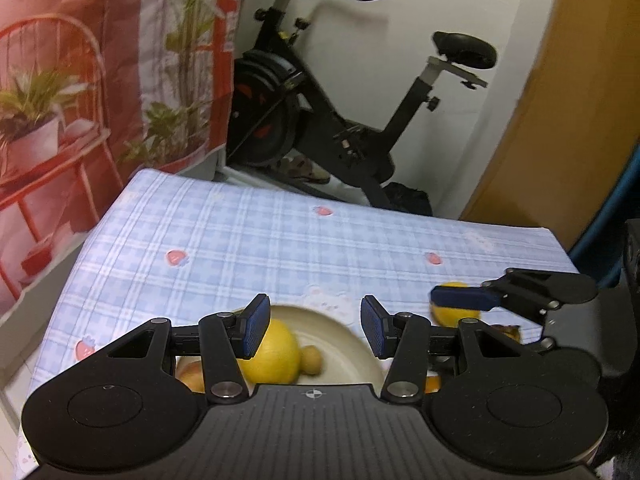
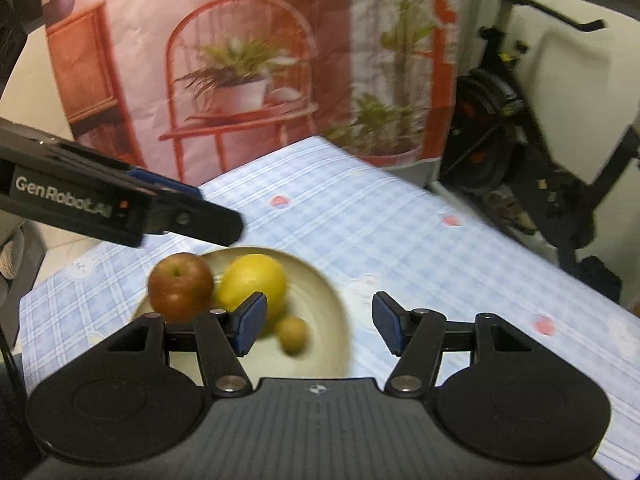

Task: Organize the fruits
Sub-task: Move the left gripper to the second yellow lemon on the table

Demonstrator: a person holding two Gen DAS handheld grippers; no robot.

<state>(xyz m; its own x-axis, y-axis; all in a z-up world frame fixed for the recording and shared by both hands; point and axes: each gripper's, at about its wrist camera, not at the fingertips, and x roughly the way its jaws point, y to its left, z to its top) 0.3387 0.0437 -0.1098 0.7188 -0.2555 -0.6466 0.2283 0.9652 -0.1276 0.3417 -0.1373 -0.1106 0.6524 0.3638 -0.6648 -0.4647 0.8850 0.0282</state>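
Blue-checked cloth (image 2: pixel 360 216) covers the table, largest surface in both views; its far edge meets a printed curtain (image 2: pixel 240 60), and an exercise bike (image 1: pixel 340 100) stands beyond the far corner. Cream plate (image 2: pixel 320 280) lies near the front of the cloth and holds three fruits: a red apple (image 2: pixel 181 286) at its left rim, a lemon (image 2: pixel 254 286) touching the apple, and a small brown-green fruit (image 2: pixel 293 335) just in front of the lemon. A second yellow fruit (image 1: pixel 456 312) lies on the cloth off the plate to the right, half hidden behind the right gripper's finger in the left view; something brownish sits beside it, too blurred to name. Left gripper (image 1: pixel 314 330) hangs above the plate, fingers parted with nothing between them. Right gripper (image 2: pixel 318 328) hovers over the plate's right rim, likewise released and empty.

Step in hand, as judged: between placements, with both tools clear of the fruit. The next move would call for the right gripper to drop onto the loose yellow fruit, its fingers astride it, then carry it to the bare right half of the plate.

Open room: wide bare cloth behind and to the right; the two grippers are close together, so crossing paths is the main risk.
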